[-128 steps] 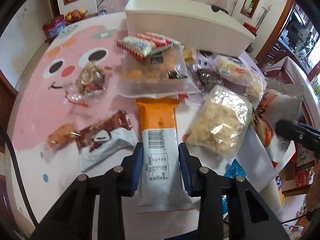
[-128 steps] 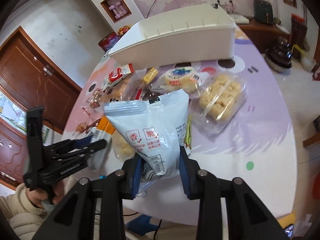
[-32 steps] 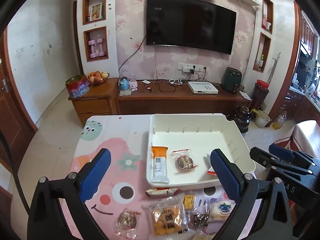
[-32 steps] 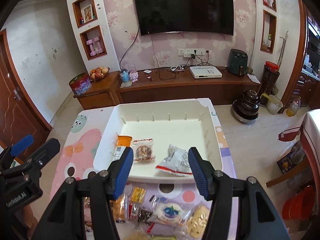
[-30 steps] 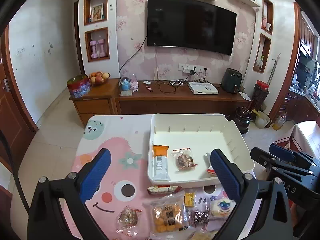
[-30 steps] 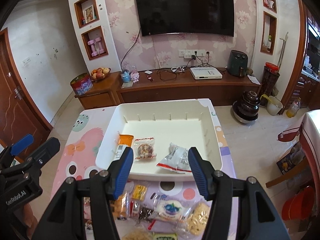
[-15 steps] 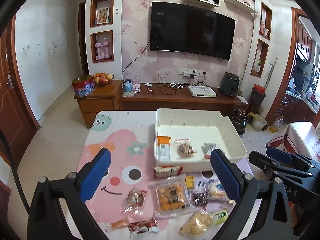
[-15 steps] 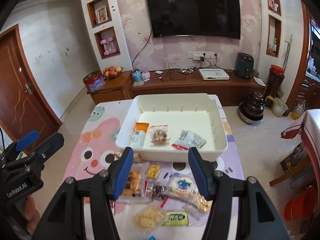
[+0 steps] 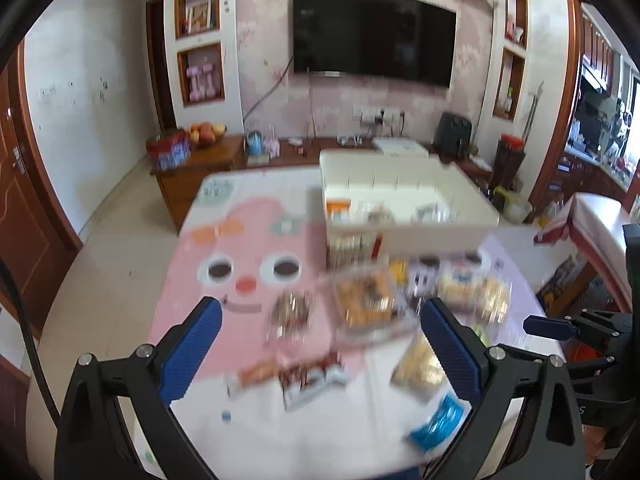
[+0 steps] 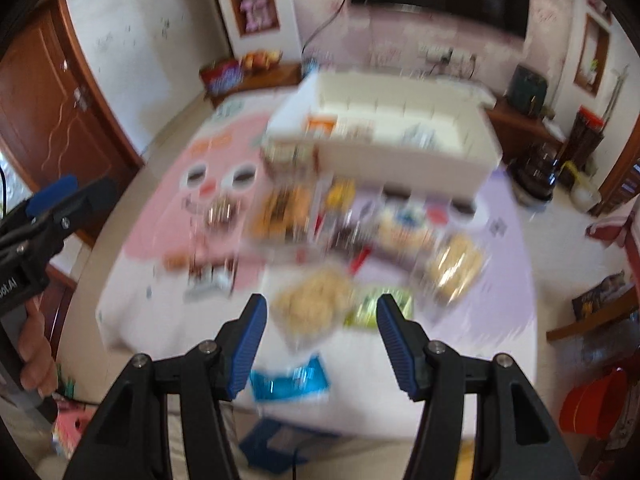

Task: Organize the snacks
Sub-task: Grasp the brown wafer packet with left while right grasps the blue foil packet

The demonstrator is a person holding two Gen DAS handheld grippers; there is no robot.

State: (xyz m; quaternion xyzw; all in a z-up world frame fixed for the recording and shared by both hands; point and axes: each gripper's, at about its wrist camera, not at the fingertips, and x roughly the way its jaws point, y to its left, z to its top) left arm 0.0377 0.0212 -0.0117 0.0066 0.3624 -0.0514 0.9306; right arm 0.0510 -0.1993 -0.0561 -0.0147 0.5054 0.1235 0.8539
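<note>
Most of what's printed here is smeared by motion, so none of the snack packets [image 9: 362,300] on the table [image 9: 312,432] can be read. At the left edge of the right wrist view, the body of the left gripper [image 10: 52,200] carries pale lettering that ends in "ot.AI"; its start is cut off. At the lower right edge of the left wrist view, the right gripper [image 9: 548,326] shows a single faint "S".

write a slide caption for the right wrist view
Open right gripper hovers empty above blurred snack packets on the table, white bin beyond.
</note>
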